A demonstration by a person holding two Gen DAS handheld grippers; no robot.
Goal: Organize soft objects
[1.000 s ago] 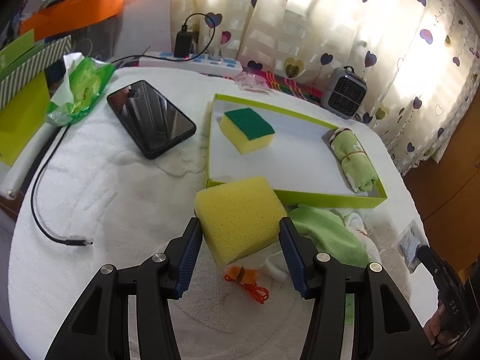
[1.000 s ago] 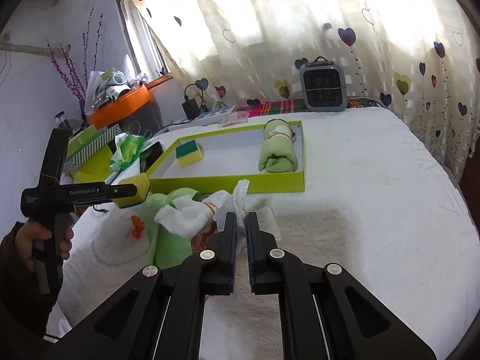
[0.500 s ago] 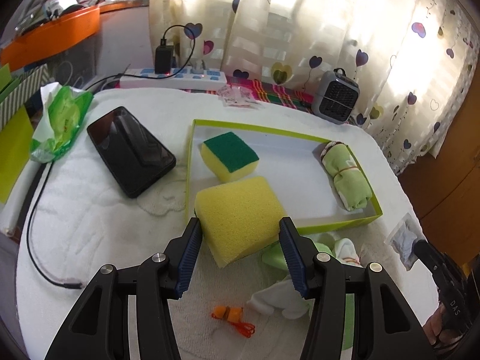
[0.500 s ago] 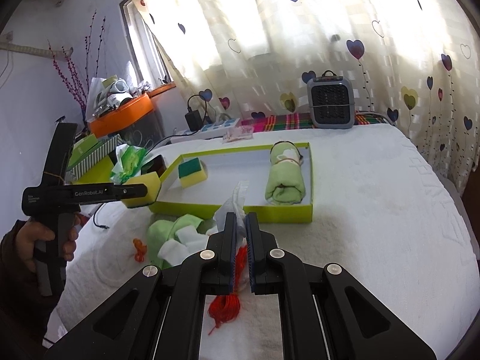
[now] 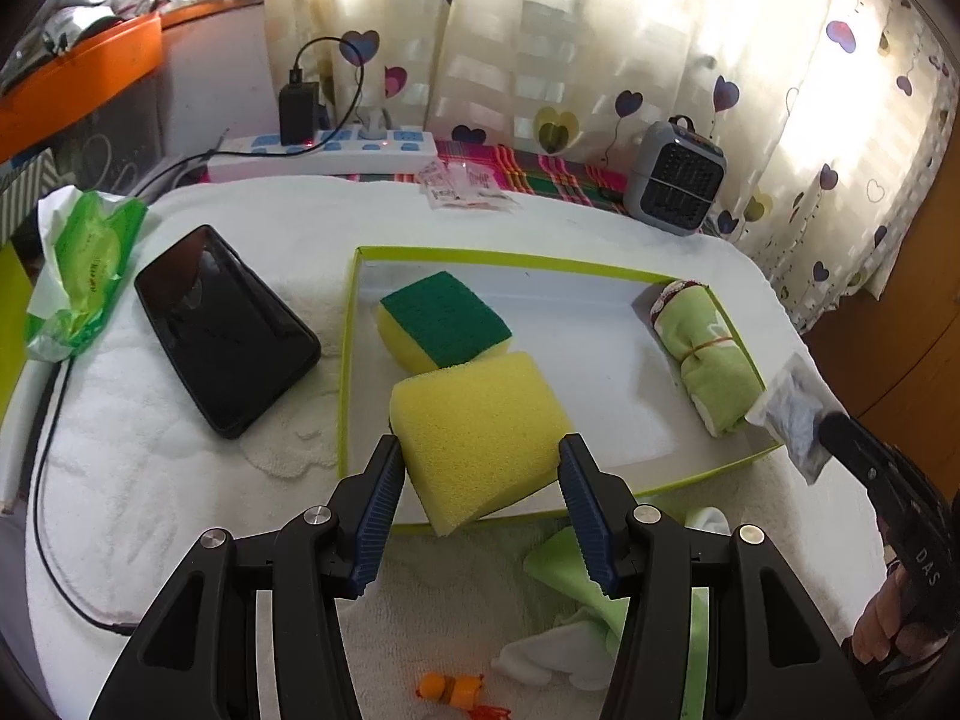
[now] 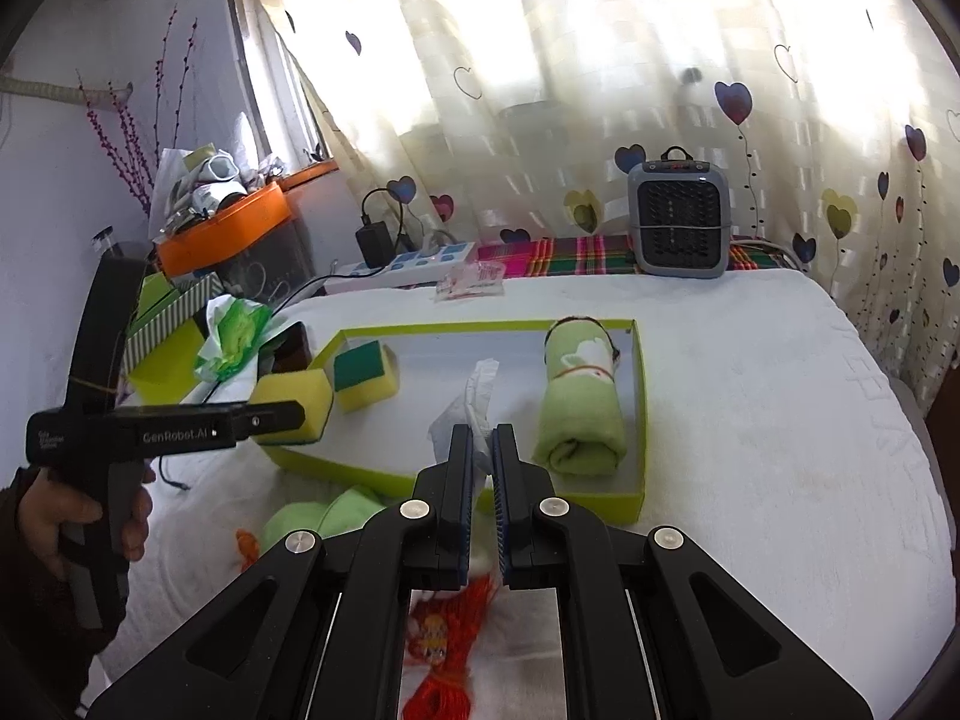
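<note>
My left gripper point(image 5: 477, 459) is shut on a yellow sponge point(image 5: 480, 432) and holds it over the near left corner of the green-rimmed tray point(image 5: 360, 252). In the tray lie a green-topped sponge point(image 5: 444, 321) and a rolled green towel point(image 5: 711, 360). My right gripper point(image 6: 482, 438) is shut on a clear plastic bag point(image 6: 471, 402) with a red tassel point(image 6: 447, 630) hanging below it, held above the tray's near edge point(image 6: 633, 507). The bag also shows in the left wrist view point(image 5: 792, 408). Green and white cloths point(image 5: 594, 624) lie on the bed in front of the tray.
A black phone point(image 5: 222, 324), a green wipes pack point(image 5: 84, 276) and a black cable point(image 5: 42, 480) lie left of the tray. A power strip point(image 5: 324, 150) and a small grey heater point(image 5: 675, 180) stand at the back. An orange trinket point(image 5: 450, 687) lies near me.
My left gripper has carried the yellow sponge forward over the tray's near corner. My right gripper has lifted the plastic bag with the red tassel up and toward the tray.
</note>
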